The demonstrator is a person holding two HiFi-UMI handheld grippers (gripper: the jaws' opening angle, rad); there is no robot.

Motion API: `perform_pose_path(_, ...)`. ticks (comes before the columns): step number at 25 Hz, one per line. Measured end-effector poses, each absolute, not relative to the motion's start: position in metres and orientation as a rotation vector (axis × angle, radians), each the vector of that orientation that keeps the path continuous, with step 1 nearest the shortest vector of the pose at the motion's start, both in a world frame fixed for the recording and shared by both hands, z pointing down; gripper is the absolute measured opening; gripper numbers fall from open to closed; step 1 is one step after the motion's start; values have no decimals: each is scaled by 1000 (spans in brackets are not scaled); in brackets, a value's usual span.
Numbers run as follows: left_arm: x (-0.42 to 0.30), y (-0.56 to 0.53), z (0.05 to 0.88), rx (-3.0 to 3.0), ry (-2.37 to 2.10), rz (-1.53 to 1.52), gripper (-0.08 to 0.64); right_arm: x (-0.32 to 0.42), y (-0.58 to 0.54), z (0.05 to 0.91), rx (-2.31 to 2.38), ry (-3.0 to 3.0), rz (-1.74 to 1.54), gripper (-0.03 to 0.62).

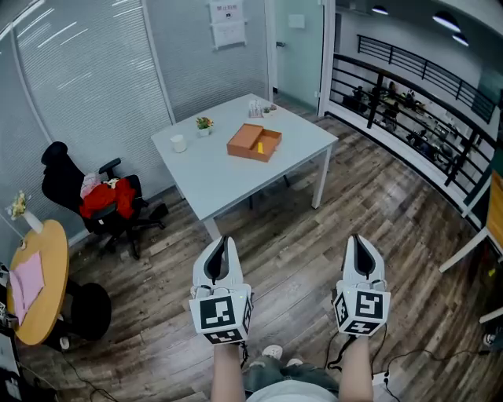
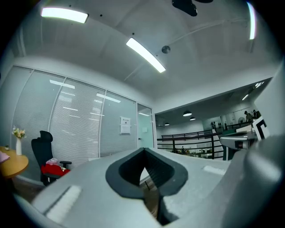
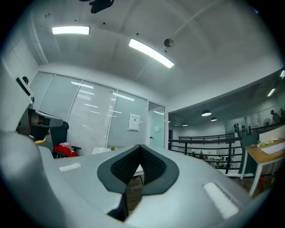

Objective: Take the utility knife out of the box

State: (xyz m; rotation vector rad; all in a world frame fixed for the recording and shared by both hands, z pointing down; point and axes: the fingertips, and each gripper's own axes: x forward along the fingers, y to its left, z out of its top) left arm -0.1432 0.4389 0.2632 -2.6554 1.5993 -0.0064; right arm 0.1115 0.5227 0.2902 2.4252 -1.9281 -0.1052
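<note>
Currently the approach is pending: left tongs (image 1: 224,242) and right tongs (image 1: 357,239), both closed and empty, stand well apart from the orange box (image 1: 245,141), where the yellow utility knife (image 1: 259,146) apparently lies. Next, likely: advance, then open one.

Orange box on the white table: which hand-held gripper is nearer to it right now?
Left. The left hand-held gripper is almost in line with the orange box; the right hand-held gripper is well off to its right. Both are far short of the white table.

The notice (image 1: 227,23) on the glass wall (image 1: 189,55) carries print too small to read.
</note>
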Motion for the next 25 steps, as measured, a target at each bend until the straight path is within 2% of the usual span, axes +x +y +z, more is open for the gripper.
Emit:
perform_pose_path(7, -153, 424, 269, -2666, 1611, -3, 0, 102, 507, 296, 2399, -1921, -105, 25)
perform_pose_path(11, -160, 406, 272, -2663, 1616, -4, 0, 95, 489, 297, 2386, -1923, -128, 50)
perform_pose_path(12, -161, 401, 272, -2663, 1616, -2, 0, 92, 484, 297, 2385, -1927, -133, 70)
perform_pose_path(14, -164, 392, 272, -2670, 1610, 3, 0, 87, 476, 296, 2392, -1938, -131, 151)
perform_pose_path(18, -164, 379, 274, -2683, 1587, 5, 0, 77, 464, 301, 2387, -1983, -110, 254)
perform_pose_path(25, -165, 360, 286, -2701, 1593, -30, 0, 69, 450, 304, 2363, -2061, -92, 375)
